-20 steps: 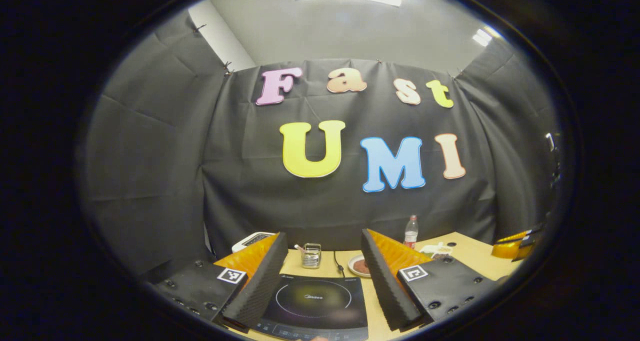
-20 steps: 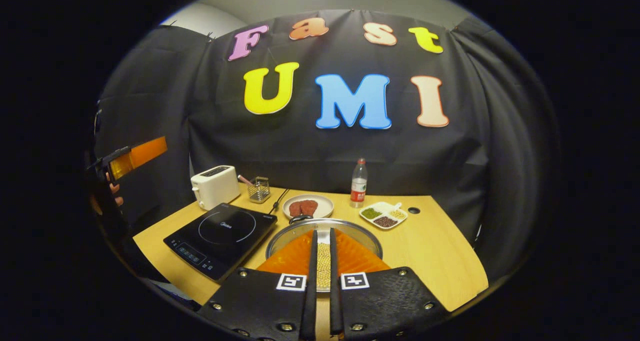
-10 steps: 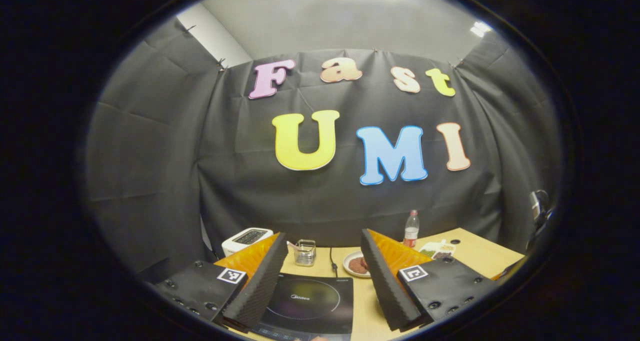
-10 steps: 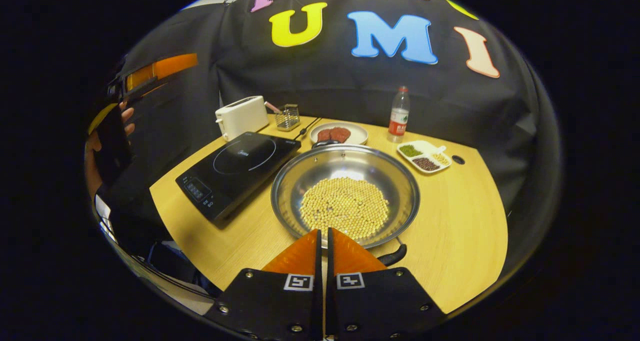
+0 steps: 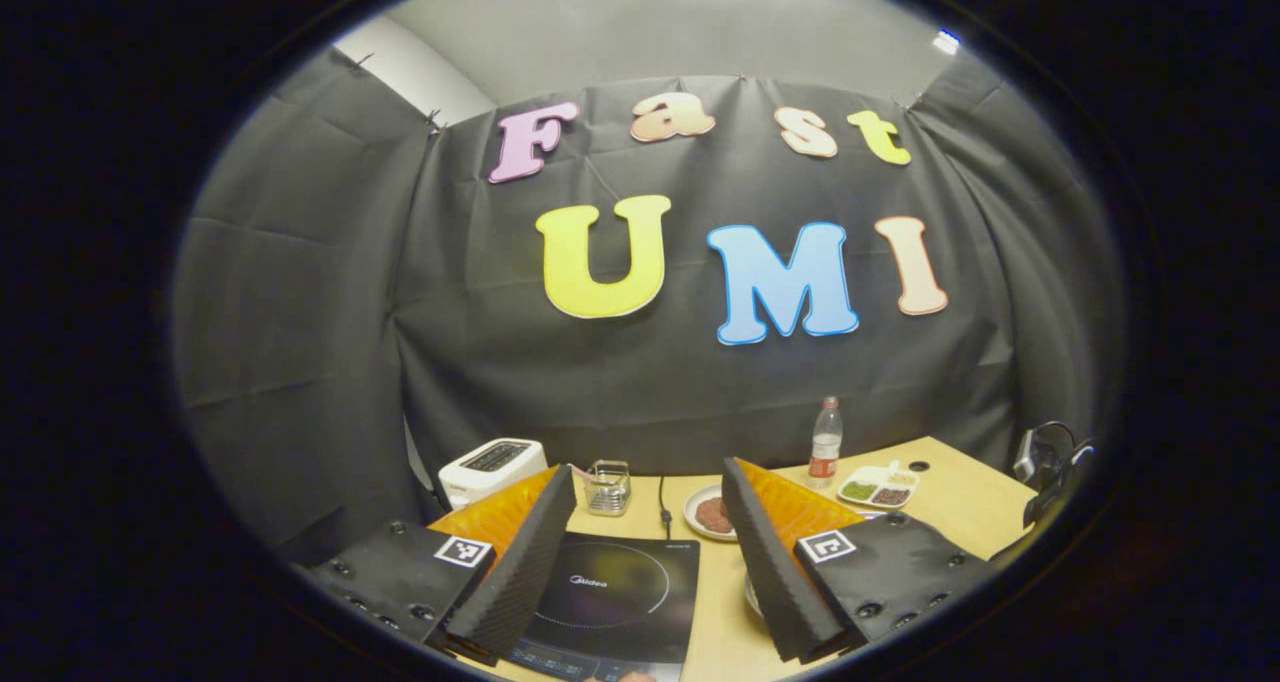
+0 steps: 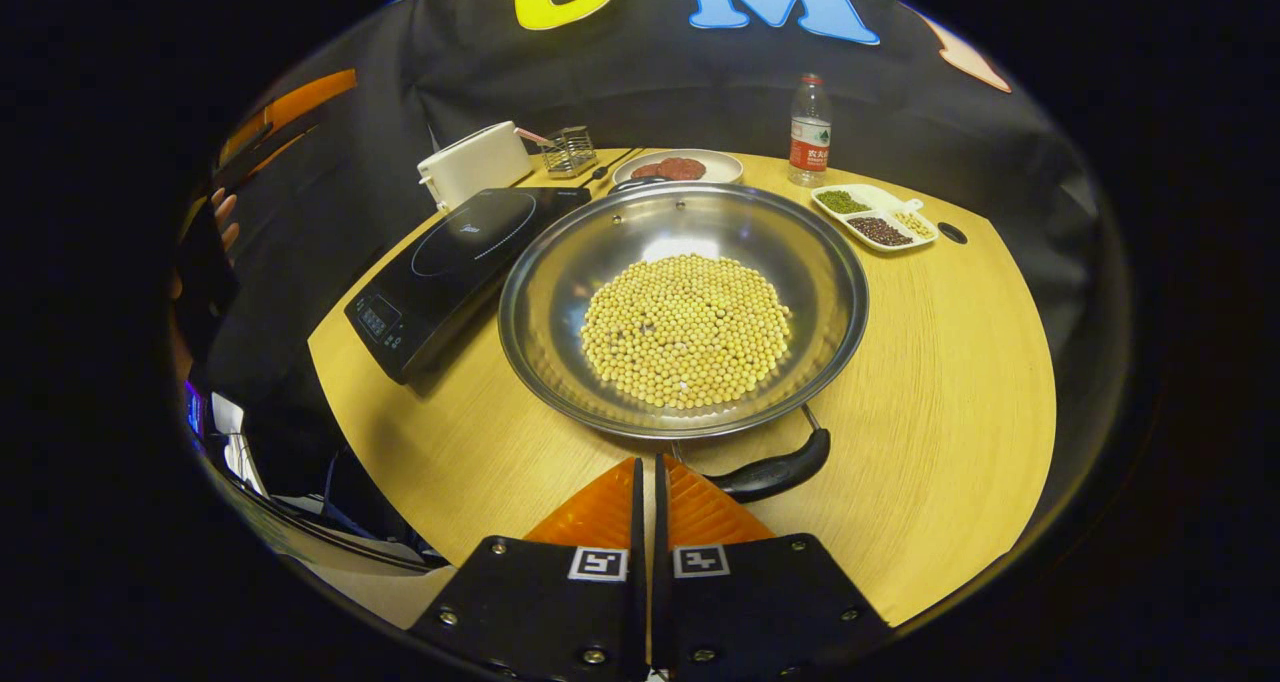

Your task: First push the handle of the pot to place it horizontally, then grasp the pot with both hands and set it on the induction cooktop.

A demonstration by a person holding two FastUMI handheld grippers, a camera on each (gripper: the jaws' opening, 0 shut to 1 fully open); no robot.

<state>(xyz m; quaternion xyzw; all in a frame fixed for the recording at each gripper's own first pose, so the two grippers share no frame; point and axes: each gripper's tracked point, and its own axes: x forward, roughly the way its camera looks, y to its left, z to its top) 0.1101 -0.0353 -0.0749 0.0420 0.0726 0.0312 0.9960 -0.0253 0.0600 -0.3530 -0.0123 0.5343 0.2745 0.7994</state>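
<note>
On the round wooden table (image 6: 950,382), a wide steel pot (image 6: 683,302) of yellow beans sits at three o'clock from the black induction cooktop (image 6: 455,262). Its black handle (image 6: 770,474) points to five o'clock. Right gripper (image 6: 647,482) hangs closed and empty; left gripper (image 5: 645,552) gapes wide, empty.

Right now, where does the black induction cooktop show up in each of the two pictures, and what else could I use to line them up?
Left gripper view: the induction cooktop lies at the bottom centre, between that gripper's own two fingers.
Right gripper view: the induction cooktop lies left of centre, beside the pot of beans.
Shared landmark: the white toaster stands behind the cooktop in both.
</note>
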